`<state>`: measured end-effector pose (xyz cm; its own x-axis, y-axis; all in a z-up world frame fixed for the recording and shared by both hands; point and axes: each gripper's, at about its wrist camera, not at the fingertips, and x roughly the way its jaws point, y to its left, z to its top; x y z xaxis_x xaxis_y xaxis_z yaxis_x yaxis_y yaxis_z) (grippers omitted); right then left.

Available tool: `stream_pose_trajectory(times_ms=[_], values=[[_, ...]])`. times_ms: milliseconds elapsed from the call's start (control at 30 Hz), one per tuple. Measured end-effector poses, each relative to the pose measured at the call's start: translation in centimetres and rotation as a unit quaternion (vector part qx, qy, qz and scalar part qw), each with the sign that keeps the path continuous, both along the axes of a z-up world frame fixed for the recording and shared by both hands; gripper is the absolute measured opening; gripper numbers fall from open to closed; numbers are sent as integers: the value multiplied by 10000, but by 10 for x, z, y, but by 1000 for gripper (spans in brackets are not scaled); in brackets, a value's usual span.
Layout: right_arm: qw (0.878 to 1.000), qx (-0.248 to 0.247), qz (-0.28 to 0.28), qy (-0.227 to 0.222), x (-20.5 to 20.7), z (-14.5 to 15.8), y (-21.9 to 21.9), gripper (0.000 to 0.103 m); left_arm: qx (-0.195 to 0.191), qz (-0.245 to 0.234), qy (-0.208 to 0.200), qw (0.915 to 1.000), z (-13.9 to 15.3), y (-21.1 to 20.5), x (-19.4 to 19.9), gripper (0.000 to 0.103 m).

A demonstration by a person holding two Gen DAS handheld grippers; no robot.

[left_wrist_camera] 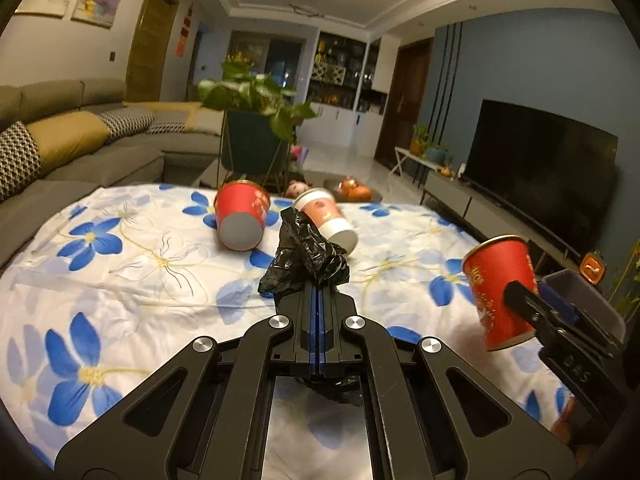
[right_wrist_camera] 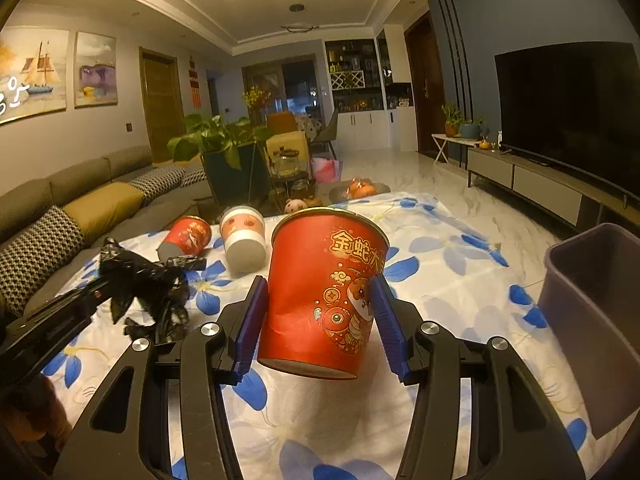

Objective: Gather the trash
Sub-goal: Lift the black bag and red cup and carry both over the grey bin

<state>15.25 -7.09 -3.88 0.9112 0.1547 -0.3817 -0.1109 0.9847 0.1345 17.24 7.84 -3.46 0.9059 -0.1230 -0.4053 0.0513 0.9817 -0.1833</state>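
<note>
My left gripper [left_wrist_camera: 319, 292] is shut on a crumpled black plastic bag [left_wrist_camera: 306, 258], held above the flowered tablecloth [left_wrist_camera: 120, 272]; the bag also shows in the right wrist view [right_wrist_camera: 148, 284]. My right gripper [right_wrist_camera: 320, 300] is shut on an upright red paper cup [right_wrist_camera: 324, 292], lifted off the cloth; the cup also shows in the left wrist view [left_wrist_camera: 500, 288]. A second red cup [left_wrist_camera: 240, 216] and a white-and-pink cup [left_wrist_camera: 328, 216] lie on their sides at the far end of the table, also visible in the right wrist view as the red cup [right_wrist_camera: 186, 238] and the white cup [right_wrist_camera: 244, 238].
A grey bin [right_wrist_camera: 592, 312] stands off the table's right edge. A sofa [left_wrist_camera: 80, 152] runs along the left. A potted plant [left_wrist_camera: 256, 120] and a fruit dish [left_wrist_camera: 352, 190] stand beyond the table. A TV [left_wrist_camera: 540, 168] is on the right wall.
</note>
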Motion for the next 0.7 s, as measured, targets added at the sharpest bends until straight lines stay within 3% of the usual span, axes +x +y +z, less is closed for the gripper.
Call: stream_pose_trajectory(times_ms=[133, 700], values=[[10000, 40, -11, -70, -16, 5, -8, 52, 106, 10, -210, 9997, 13, -9, -23, 0], [9992, 81, -143, -370, -72, 25, -53, 52, 228, -302, -291, 9989, 31, -61, -57, 0]])
